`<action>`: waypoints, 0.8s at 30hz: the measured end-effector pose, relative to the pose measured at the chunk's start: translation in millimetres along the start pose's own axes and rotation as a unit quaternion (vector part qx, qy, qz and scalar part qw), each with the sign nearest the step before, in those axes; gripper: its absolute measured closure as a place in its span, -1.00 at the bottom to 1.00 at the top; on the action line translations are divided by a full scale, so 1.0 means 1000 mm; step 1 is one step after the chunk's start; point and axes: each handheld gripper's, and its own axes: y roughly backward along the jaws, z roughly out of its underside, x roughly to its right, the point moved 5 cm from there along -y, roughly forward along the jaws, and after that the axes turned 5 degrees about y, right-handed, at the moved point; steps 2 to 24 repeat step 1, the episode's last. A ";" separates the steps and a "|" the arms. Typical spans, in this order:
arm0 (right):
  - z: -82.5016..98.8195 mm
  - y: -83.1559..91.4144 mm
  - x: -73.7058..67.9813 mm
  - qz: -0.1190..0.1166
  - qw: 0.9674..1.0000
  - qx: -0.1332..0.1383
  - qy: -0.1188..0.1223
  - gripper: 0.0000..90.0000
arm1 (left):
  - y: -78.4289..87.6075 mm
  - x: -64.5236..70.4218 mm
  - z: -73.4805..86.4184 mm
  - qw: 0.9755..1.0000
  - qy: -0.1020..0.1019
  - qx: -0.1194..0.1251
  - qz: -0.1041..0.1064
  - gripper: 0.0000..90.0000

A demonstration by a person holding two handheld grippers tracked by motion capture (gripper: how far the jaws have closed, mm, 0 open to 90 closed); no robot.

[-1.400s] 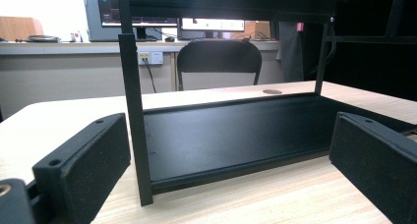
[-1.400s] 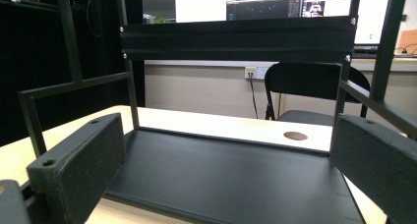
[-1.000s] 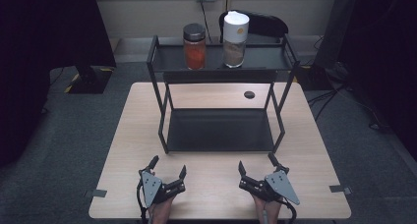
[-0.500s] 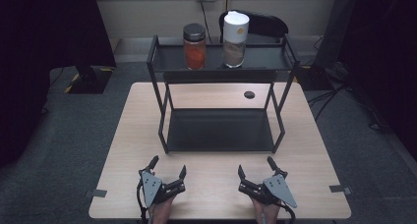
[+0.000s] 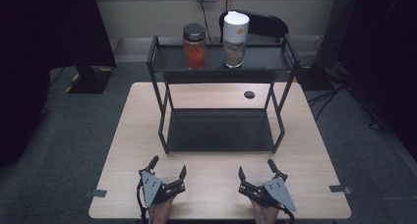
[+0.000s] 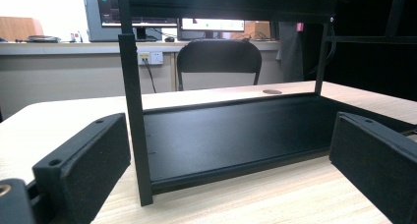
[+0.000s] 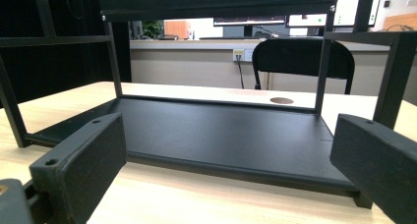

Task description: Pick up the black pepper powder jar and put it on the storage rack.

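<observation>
Both tools rest low at the bottom edge of the high view, on the near strip of the pale wooden table (image 5: pixel 123 150). The left gripper (image 5: pixel 168 170) and the right gripper (image 5: pixel 255 171) both have their jaws spread wide and hold nothing, each pointing up the frame toward the black metal two-tier shelf rack (image 5: pixel 162 113). This looks like a ready stance: hands parked level and apart, jaws released, so either one can go forward to the rack.

The things nearest in line are on the rack's top tier, in the upper middle of the high view: a glass jar with a dark lid and orange-red contents (image 5: pixel 194 47) and, just to its right, a taller clear canister with a white lid and brownish contents (image 5: pixel 235 40). They stand upright and apart from each other, well away from both grippers. The canister's lid carries a small round yellowish mark; no writing on either container can be read.

In both gripper views the rack's lower tray (image 6: pixel 236 135) (image 7: pixel 221 140) lies bare between the black jaw pads, and a black folding chair (image 6: pixel 219 62) stands beyond the table.
</observation>
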 end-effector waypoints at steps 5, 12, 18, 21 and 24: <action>0.001 0.000 -0.001 0.002 1.000 0.002 0.003 -1.00 | 0.000 0.000 0.000 1.000 0.000 0.000 0.000 -0.97; 0.001 0.000 -0.001 0.002 1.000 0.002 0.003 -1.00 | 0.000 0.000 0.000 1.000 0.000 0.000 0.000 -0.97; 0.001 0.000 -0.001 0.002 1.000 0.002 0.003 -1.00 | 0.000 0.000 0.000 1.000 0.000 0.000 0.000 -0.97; 0.001 0.000 -0.001 0.002 1.000 0.002 0.003 -1.00 | 0.000 0.000 0.000 1.000 0.000 0.000 0.000 -0.97; 0.001 0.000 -0.001 0.002 1.000 0.002 0.003 -1.00 | 0.000 0.000 0.000 1.000 0.000 0.000 0.000 -0.97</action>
